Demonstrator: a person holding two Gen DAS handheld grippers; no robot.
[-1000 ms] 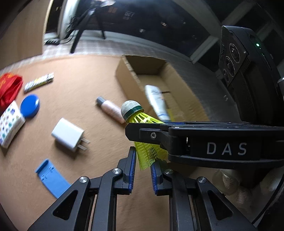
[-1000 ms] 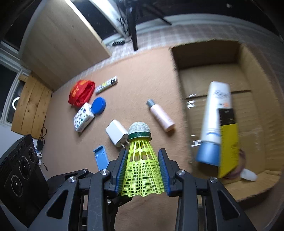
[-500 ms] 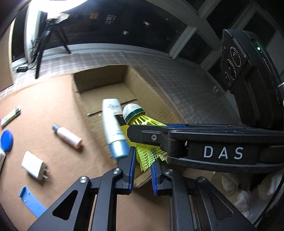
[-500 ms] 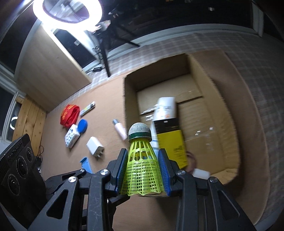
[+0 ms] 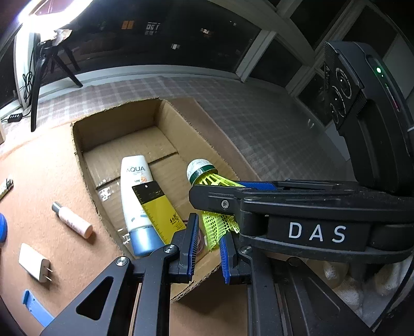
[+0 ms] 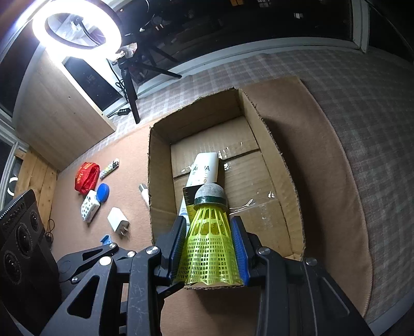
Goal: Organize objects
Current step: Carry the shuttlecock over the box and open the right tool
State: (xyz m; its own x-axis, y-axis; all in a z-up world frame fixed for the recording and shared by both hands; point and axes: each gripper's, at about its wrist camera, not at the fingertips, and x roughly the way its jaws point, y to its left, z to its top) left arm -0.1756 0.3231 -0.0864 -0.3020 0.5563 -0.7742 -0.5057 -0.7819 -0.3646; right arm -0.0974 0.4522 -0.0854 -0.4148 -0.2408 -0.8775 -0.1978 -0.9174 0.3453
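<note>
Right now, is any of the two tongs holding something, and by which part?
The right tongs hold the yellow shuttlecock by its mesh skirt, cork end forward. The left tongs are open and hold nothing.

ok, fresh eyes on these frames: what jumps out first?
The neon-yellow shuttlecock dead centre, pinched in the right claw over the near end of the open cardboard box. Then the glaring ring light at top left. Inside the box, a white AQUA tube lies under a yellow-and-black card.
</note>
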